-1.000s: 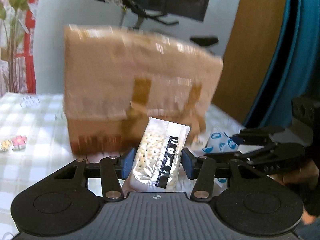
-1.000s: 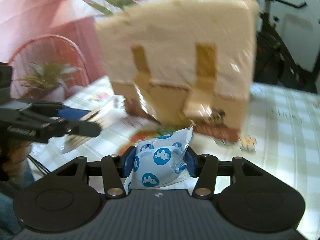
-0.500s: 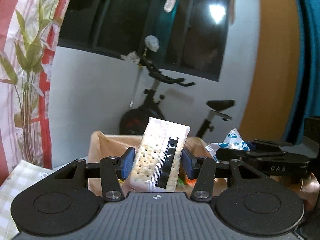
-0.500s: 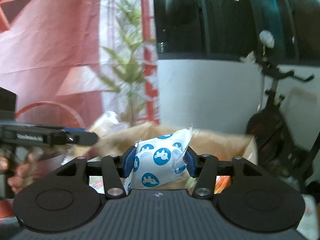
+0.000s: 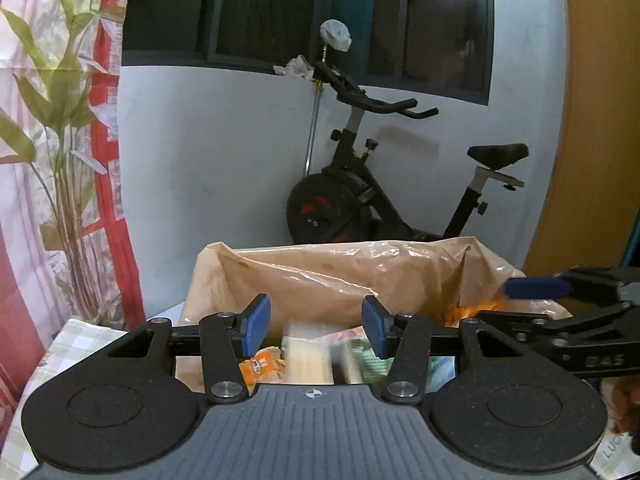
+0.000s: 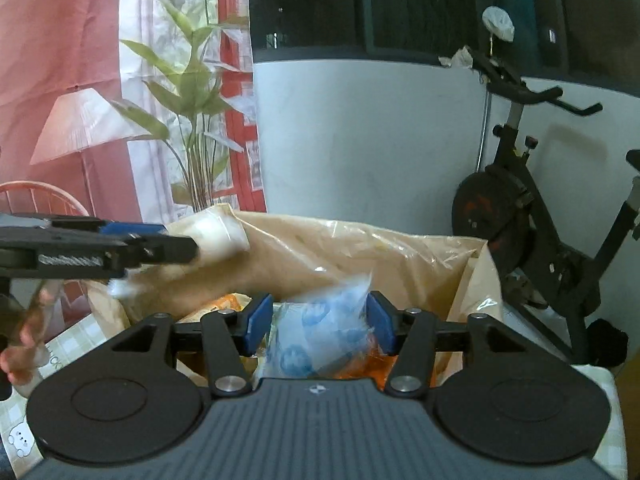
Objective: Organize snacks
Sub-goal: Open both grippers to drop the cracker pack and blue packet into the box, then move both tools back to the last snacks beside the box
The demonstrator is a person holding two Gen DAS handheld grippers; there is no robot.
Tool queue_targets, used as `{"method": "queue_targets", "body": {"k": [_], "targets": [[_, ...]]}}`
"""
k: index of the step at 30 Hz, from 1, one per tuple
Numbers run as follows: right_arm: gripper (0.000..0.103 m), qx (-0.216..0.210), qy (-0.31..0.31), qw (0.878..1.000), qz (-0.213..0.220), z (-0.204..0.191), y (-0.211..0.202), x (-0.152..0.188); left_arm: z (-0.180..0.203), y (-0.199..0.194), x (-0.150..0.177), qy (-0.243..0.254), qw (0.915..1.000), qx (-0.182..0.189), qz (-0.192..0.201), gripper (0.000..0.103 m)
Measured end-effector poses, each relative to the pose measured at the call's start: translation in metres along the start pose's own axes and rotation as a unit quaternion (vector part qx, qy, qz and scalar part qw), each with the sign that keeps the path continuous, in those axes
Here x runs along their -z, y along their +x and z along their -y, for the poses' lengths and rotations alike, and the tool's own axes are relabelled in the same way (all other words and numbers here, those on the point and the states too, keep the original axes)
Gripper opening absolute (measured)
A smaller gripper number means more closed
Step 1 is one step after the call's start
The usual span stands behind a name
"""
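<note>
A cardboard box lined with tan plastic (image 5: 328, 276) stands on the table right in front of both grippers; it also shows in the right wrist view (image 6: 344, 252). My left gripper (image 5: 316, 326) is open over the box, and the cracker pack (image 5: 308, 360) is a blur falling below its jaws. My right gripper (image 6: 320, 322) is open too, and the blue-and-white snack bag (image 6: 316, 332) drops blurred between its pads. Orange and green snack packs (image 5: 260, 368) lie inside the box.
An exercise bike (image 5: 372, 200) stands behind the box against a pale wall. A printed curtain with a plant pattern (image 5: 52, 140) hangs at the left. The checked tablecloth (image 5: 76, 336) shows at the lower left. The right gripper (image 5: 560, 320) reaches in at the right of the left wrist view.
Both grippers opened over the box. The cracker pack left my left gripper and the blue-and-white bag left my right gripper; both are falling into the box.
</note>
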State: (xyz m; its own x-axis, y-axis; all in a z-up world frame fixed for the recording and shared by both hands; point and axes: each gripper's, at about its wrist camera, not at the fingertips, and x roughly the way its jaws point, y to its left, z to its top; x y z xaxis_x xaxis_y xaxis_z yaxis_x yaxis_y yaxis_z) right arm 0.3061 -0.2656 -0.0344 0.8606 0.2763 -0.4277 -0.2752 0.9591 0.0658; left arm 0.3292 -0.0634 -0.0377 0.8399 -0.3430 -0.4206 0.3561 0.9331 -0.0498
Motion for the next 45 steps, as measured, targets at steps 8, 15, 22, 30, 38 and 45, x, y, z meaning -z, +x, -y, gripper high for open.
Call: {"method": "queue_targets", "body": {"k": [8,15,22,30,38,45], "targets": [[0.075,0.004,-0.006,0.999,0.043,-0.006,-0.04,-0.002,0.003,-0.03,0.004,0.013,0.9997,0.012,0.015,0.053],[0.075,-0.015,-0.008,0.998,0.068,-0.018,-0.073,0.015,-0.002,-0.065,0.022,-0.002,0.9996,0.018,0.022,0.053],[0.075,-0.026,-0.025,0.996,0.079,-0.037,-0.098,0.044,-0.01,-0.093,0.054,-0.022,0.9993,0.024,0.019,0.053],[0.075,-0.034,-0.004,0.997,0.068,-0.044,-0.105,0.08,-0.011,-0.1,0.094,-0.055,0.998,0.032,0.0,0.053],[0.075,-0.022,0.002,0.999,0.041,-0.043,-0.104,0.122,-0.001,-0.085,0.14,-0.059,0.9947,0.045,-0.071,0.053],[0.075,-0.021,0.04,0.999,0.012,-0.032,-0.099,0.151,0.005,-0.065,0.167,-0.051,0.9876,0.058,-0.137,0.053]]}}
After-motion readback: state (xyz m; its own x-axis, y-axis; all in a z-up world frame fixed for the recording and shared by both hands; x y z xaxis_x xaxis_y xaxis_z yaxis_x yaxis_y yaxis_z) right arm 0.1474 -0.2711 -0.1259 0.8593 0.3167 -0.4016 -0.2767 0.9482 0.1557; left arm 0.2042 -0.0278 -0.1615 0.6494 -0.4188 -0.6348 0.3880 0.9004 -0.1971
